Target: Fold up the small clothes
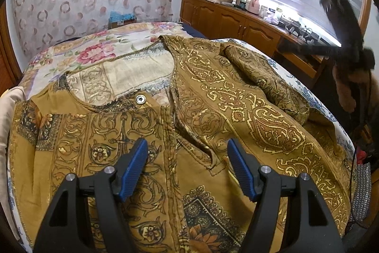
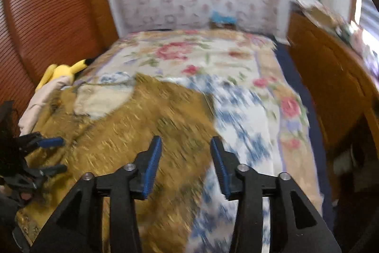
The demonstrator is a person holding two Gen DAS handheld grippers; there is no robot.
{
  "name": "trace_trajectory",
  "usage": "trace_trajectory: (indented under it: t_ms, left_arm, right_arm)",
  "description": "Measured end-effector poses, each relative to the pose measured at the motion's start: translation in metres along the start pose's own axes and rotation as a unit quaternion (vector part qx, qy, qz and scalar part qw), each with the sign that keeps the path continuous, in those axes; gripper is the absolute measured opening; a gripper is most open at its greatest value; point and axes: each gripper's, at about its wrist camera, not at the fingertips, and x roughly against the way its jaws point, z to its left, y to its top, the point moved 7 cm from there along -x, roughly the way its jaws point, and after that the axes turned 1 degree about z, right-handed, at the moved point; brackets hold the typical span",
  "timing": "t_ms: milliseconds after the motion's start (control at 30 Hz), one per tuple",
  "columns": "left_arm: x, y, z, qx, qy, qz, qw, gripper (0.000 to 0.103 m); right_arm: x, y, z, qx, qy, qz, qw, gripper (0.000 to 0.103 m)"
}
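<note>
Two grippers, left gripper [image 1: 187, 148] and right gripper [image 2: 186, 146], hover with jaws parted and empty above a mustard paisley shirt [image 1: 213, 115] spread across the floral bedspread [image 2: 213, 56]; a wooden cabinet [image 1: 227, 20] stands beside it.

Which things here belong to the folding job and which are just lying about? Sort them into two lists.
For the job:
- mustard patterned shirt, spread on the bed
- left gripper, jaws open above the shirt
- right gripper, jaws open

Lying about:
- yellow plush toy by the wall
- floral bedspread
- cluttered wooden cabinet
</note>
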Motion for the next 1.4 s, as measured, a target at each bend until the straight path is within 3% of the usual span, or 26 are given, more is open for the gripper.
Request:
trace_trajectory:
  t_ms: [133, 233, 367, 467, 567, 700, 933, 1200, 1400]
  left_arm:
    - [0.006, 0.001, -0.006, -0.010, -0.001, -0.012, 0.9999, 0.070]
    - [0.011, 0.004, -0.011, -0.014, -0.004, -0.015, 0.9998, 0.070]
    - [0.025, 0.009, -0.017, -0.019, -0.001, -0.024, 0.9995, 0.070]
    - [0.034, 0.012, -0.019, -0.021, 0.004, -0.029, 0.9993, 0.070]
    - [0.044, 0.011, -0.020, -0.019, 0.002, -0.034, 0.9992, 0.070]
    - [0.051, 0.010, -0.020, -0.019, 0.009, -0.039, 0.9990, 0.070]
    - [0.055, 0.005, -0.016, -0.017, 0.020, -0.037, 0.9990, 0.070]
    - [0.052, -0.001, -0.012, -0.011, 0.024, -0.032, 0.9991, 0.070]
    - [0.051, -0.005, -0.009, -0.008, 0.026, -0.029, 0.9992, 0.070]
  right_arm:
    - [-0.017, -0.029, -0.017, -0.044, 0.018, 0.029, 0.998, 0.047]
    - [-0.024, -0.030, -0.015, -0.060, 0.043, 0.024, 0.997, 0.046]
    - [-0.039, -0.023, -0.015, -0.052, 0.028, 0.026, 0.998, 0.045]
    - [-0.047, -0.019, -0.018, -0.058, 0.025, 0.027, 0.998, 0.033]
    - [-0.043, -0.014, -0.014, -0.047, 0.027, 0.016, 0.998, 0.013]
    - [-0.033, -0.007, -0.003, -0.021, 0.017, -0.007, 1.000, 0.006]
    - [-0.022, 0.007, 0.018, 0.029, -0.007, -0.038, 0.999, 0.006]
    - [-0.050, 0.019, 0.012, 0.030, -0.031, -0.016, 0.999, 0.015]
    - [-0.050, 0.027, 0.027, 0.048, -0.008, -0.030, 0.998, 0.016]
